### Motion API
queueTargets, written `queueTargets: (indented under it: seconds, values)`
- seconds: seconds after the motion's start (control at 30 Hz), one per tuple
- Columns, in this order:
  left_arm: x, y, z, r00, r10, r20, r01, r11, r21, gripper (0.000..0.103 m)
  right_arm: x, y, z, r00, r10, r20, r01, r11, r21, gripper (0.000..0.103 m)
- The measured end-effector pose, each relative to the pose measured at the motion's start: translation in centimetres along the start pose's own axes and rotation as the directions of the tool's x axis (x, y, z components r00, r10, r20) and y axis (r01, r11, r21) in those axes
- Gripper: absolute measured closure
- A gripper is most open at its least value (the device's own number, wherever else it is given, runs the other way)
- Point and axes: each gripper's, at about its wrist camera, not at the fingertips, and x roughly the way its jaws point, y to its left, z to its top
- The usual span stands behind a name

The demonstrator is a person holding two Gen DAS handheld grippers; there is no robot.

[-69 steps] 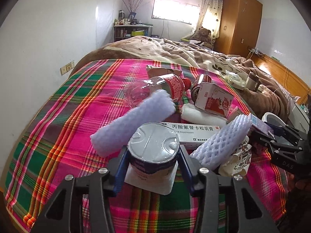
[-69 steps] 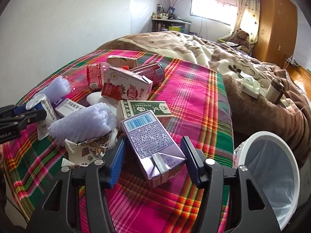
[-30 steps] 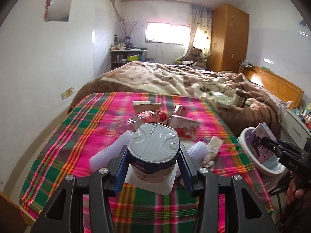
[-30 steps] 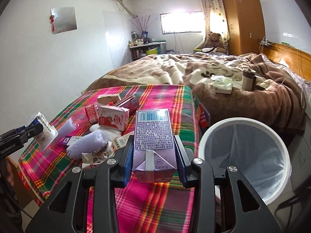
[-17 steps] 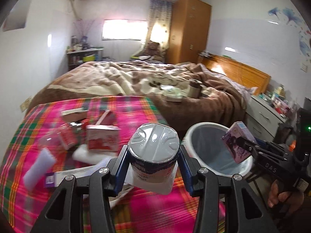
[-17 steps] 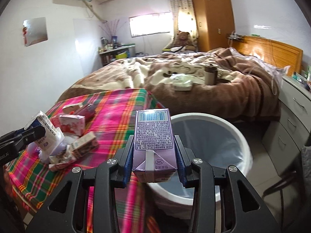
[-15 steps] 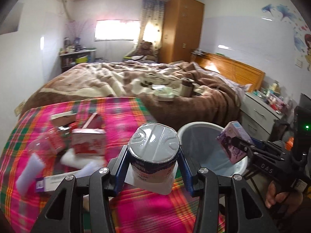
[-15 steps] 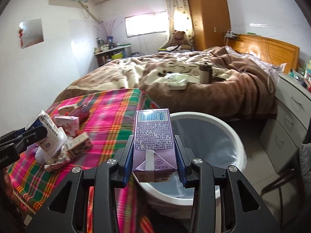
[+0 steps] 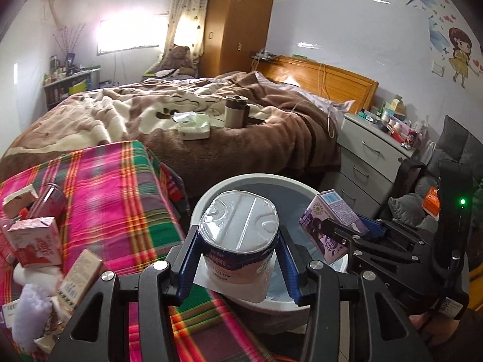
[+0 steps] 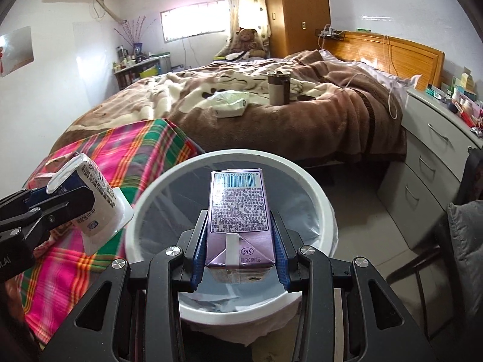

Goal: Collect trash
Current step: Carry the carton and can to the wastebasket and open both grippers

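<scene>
The left gripper has its jaws clenched on a foil-lidded yogurt cup; the right gripper grips a purple drink carton. Beyond both jaws gapes the white bin. Only the left wrist view shows leftover cartons on the plaid bench.

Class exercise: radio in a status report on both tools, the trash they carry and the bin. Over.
Left tool shut on yogurt cup, at bin rim. Right tool shut on purple carton, over bin opening. Nothing blocking the drop.

Bin on floor right of plaid table, bed behind, dresser far right
</scene>
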Motion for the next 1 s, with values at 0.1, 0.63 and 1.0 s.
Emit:
queueTargets:
  seconds: [0.1,0.63,1.0]
  values:
    - [1.0,-0.1,0.2,1.0,-0.01,-0.013,0.01,1.0,0.0,0.054,0.4,-0.5,0.0,1.0,0.0,-0.016,0.0,1.0,0.002,0.064]
    - [-0.8,1.3,0.5,0.999,0.017,0.031,-0.016,1.0,-0.014,0.034,-0.2,-0.6,0.4,0.999,-0.04,-0.006,0.04,0.999,0.023,0.034]
    - [-5.9,4.3,-0.9,0.989,0.115,0.091,-0.113,0.993,-0.027,0.034,-1.9,2.6,0.9,0.998,0.016,0.06,-0.017,1.0,0.012,0.034]
